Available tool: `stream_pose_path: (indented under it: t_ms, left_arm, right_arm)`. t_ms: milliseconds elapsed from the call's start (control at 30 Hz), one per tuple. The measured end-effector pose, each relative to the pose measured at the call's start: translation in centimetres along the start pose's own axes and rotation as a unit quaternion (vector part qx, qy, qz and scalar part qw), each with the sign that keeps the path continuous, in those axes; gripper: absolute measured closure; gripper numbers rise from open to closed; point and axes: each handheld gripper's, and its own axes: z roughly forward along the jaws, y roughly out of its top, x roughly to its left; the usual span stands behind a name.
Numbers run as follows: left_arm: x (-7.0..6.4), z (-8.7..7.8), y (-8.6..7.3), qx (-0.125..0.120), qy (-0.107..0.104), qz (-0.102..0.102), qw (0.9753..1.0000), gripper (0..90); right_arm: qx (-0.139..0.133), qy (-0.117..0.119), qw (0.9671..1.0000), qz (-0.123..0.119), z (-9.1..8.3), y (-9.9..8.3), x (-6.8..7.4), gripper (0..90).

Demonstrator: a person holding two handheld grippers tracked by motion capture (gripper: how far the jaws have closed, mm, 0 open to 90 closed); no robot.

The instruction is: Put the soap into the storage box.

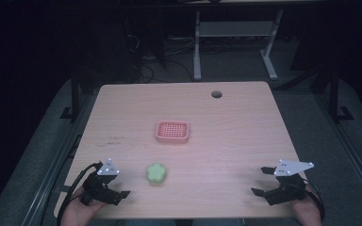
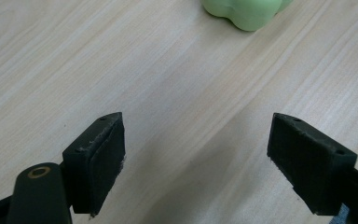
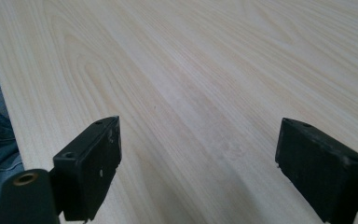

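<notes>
A pale green, lobed, flower-shaped soap [image 1: 156, 173] lies low and left of centre on the table [image 1: 235, 136]. Just left, the left gripper [image 1: 114, 187] gapes empty; the right gripper [image 1: 262, 180], lower right, gapes too. Above sits a pink tray [image 1: 173, 132].

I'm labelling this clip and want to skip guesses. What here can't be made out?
- Green soap: left gripper view, cut off by the top edge; its full shape is unclear.
- Pink tray: high view, too small and dim to tell whether anything lies inside.
- Left gripper: high view, dark and small; jaw gap hard to read there.
- Room behind the table: high view, too dark.
</notes>
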Motion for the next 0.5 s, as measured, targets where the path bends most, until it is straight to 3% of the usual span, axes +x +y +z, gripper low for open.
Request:
stream_pose_path:
  t_ms: [500]
  left_arm:
    - [-0.4, 0.2, 0.31, 0.001, 0.001, 0.006, 1.0, 18.6]
  right_arm:
    - [0.0, 0.004, 1.0, -0.007, 0.09, 0.12, 0.31, 13.8]
